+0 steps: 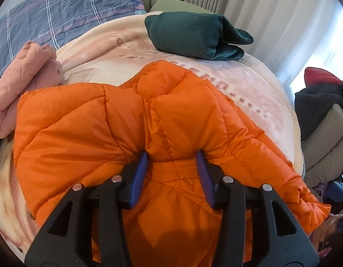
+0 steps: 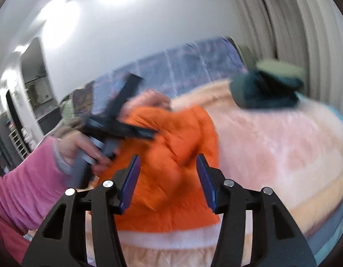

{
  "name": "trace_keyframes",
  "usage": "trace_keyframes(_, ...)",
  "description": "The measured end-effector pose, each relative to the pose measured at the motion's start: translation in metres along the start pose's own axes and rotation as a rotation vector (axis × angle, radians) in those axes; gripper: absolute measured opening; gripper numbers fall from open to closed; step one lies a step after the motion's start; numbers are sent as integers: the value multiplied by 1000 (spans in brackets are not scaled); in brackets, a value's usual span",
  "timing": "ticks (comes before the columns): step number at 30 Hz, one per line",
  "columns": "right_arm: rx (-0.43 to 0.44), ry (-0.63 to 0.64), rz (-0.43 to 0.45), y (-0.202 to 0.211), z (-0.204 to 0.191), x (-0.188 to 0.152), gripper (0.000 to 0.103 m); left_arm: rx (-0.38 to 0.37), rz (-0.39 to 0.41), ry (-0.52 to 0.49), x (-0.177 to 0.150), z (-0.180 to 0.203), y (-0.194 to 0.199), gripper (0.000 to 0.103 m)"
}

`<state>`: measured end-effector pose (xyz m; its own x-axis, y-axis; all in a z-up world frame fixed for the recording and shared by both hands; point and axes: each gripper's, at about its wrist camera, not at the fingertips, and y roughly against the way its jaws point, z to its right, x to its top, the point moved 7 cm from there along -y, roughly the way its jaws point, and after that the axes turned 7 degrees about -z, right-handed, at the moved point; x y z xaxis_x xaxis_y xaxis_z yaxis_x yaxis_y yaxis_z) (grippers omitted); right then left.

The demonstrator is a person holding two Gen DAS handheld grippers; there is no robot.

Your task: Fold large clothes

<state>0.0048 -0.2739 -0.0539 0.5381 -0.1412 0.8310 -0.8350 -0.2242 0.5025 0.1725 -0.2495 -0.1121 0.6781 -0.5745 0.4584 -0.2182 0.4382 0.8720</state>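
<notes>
An orange quilted puffer jacket lies on the pink blanket on the bed. My left gripper is open, its blue fingers pressed against a puffy fold of the jacket, with fabric bulging between them. In the blurred right wrist view the jacket lies ahead, and my right gripper is open and empty above it. The left gripper, held by a hand in a pink sleeve, shows at the jacket's left side.
A folded dark green garment sits at the far side of the bed, also in the right wrist view. A folded pink quilted garment lies at the left. A blue checked duvet is behind. Curtains and a chair with dark clothes stand to the right.
</notes>
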Motion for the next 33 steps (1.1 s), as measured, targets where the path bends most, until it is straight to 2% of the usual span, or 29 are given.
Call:
trace_keyframes(2,2,32,-3,-8,-7,2,35,-10,5,2,-1,0,-2,46)
trace_keyframes(3,-27,32,-26,-19,-3,-2,31,-11,7,0,-1,0,-3,46)
trace_keyframes(4,-83,6,-72,-32,7,-8,20,-10,9,-5,-2,0,-3,46)
trace_keyframes(5,-136,-35,-116,-43,19,-15,15,-6,11,-10,-2,0,-4,46)
trace_keyframes(6,-163,-104,-169,-56,37,-27,15,-1,15,-18,-2,0,-4,46)
trace_keyframes(8,-85,-294,-265,-76,60,-54,15,-2,26,-44,-4,3,-6,47)
trace_keyframes(9,-75,-325,-281,-79,63,-60,14,1,27,-62,-5,5,-7,47)
trace_keyframes(14,-164,-235,-313,-85,56,-67,14,38,42,-121,-9,10,-18,47)
trace_keyframes(25,-138,-244,-321,-95,60,-68,15,11,59,-118,-8,8,-9,46)
trace_keyframes(27,-134,-244,-320,-97,60,-68,15,-14,67,-99,5,8,0,39)
trace_keyframes(28,-132,-244,-320,-97,61,-69,15,-9,78,-104,12,7,5,31)
trace_keyframes(29,-129,-244,-320,-97,61,-68,15,-3,89,-108,19,7,8,28)
trace_keyframes(32,-122,-242,-320,-95,61,-69,15,26,105,-99,46,0,9,27)
trace_keyframes(33,-119,-241,-318,-96,61,-68,15,61,99,-103,53,-4,4,27)
